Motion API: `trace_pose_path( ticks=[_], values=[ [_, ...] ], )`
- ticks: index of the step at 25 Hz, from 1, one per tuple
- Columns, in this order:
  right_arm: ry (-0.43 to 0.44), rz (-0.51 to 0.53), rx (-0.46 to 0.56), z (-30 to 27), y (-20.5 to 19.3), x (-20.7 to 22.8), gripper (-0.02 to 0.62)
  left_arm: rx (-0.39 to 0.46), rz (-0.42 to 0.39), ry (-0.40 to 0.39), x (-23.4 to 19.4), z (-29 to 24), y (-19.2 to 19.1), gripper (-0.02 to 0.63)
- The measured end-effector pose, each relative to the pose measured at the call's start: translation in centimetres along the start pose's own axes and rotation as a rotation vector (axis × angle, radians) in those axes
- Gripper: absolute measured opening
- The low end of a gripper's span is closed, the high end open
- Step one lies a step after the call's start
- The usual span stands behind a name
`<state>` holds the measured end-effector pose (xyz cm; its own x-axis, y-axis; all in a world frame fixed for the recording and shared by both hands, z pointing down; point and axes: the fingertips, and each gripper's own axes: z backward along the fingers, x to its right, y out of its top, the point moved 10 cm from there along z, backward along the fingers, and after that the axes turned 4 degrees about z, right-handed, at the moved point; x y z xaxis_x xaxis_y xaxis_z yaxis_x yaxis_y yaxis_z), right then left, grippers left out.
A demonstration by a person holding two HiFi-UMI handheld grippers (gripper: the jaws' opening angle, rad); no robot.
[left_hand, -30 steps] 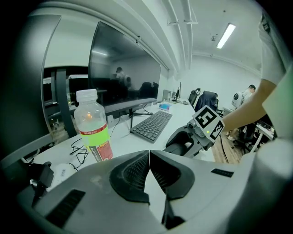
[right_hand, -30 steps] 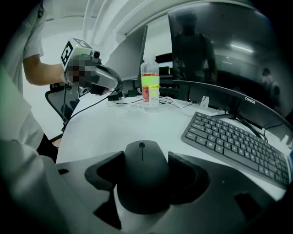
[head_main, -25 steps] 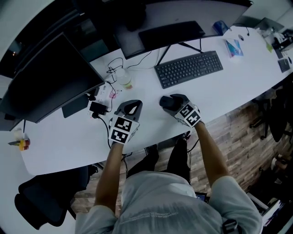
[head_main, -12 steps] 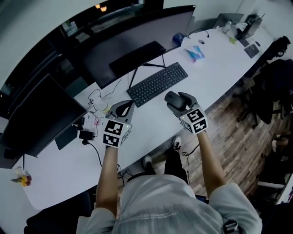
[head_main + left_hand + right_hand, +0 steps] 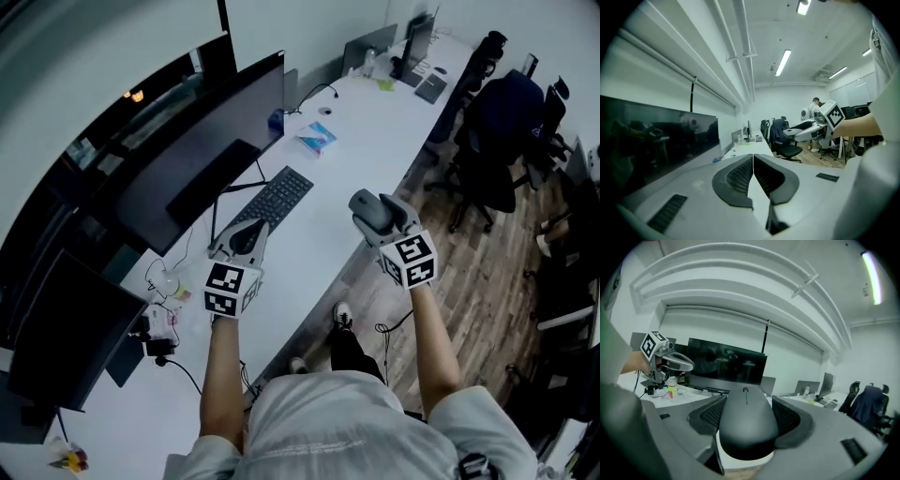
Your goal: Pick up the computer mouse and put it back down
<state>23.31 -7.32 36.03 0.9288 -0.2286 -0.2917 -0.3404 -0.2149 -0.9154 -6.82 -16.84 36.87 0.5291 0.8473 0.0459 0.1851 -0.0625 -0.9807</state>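
The computer mouse is clamped between the jaws of the right gripper and held clear of the desk. In the head view it seems to hang past the desk's near edge, over the wooden floor. Its long axis is laid along the jaws, scroll-wheel end pointed away from the gripper's camera. The left gripper is closed on nothing, with the keyboard just ahead of its tips.

Two grippers, the left gripper and the right gripper; one computer mouse, between the right fingers; one keyboard, just ahead of the left fingers; two dark monitors, a long monitor and a near monitor
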Motion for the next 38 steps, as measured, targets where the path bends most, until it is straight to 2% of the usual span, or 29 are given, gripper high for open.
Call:
trace_pose_path(
  ticks=[4, 8, 16, 19, 22, 28, 38],
  values=[
    [-0.104, -0.016, 0.002, 3.2, -0.3, 2.8, 0.302, 0.034, -0.024, -0.031, 1.1, -2.9, 1.7, 0.014],
    [-0.16, -0.013, -0.011, 4.4, -1.0, 4.8, 0.302, 0.034, -0.03, -0.04, 1.3, -5.5, 2.2, 0.014],
    [-0.17, -0.046, -0.028, 2.0, -2.5, 7.9, 0.301, 0.0, -0.04, -0.052, 0.2, -9.9, 2.3, 0.014],
    [-0.168, -0.06, -0.031, 0.6, -3.1, 9.4, 0.301, 0.018, -0.02, -0.069, -0.2, -11.2, 2.4, 0.014],
    [-0.141, -0.059, -0.034, -2.1, -3.5, 10.9, 0.301, 0.019, -0.003, -0.064, -1.1, -12.7, 2.3, 0.014],
    [-0.06, -0.048, -0.073, -8.6, -5.8, 13.4, 0.301, -0.076, 0.026, -0.02, -3.3, -16.2, -0.3, 0.014],
    [0.144, -0.037, -0.16, -20.4, -11.3, 16.3, 0.301, -0.209, 0.11, 0.046, -5.6, -22.1, -5.1, 0.014]
  ],
)
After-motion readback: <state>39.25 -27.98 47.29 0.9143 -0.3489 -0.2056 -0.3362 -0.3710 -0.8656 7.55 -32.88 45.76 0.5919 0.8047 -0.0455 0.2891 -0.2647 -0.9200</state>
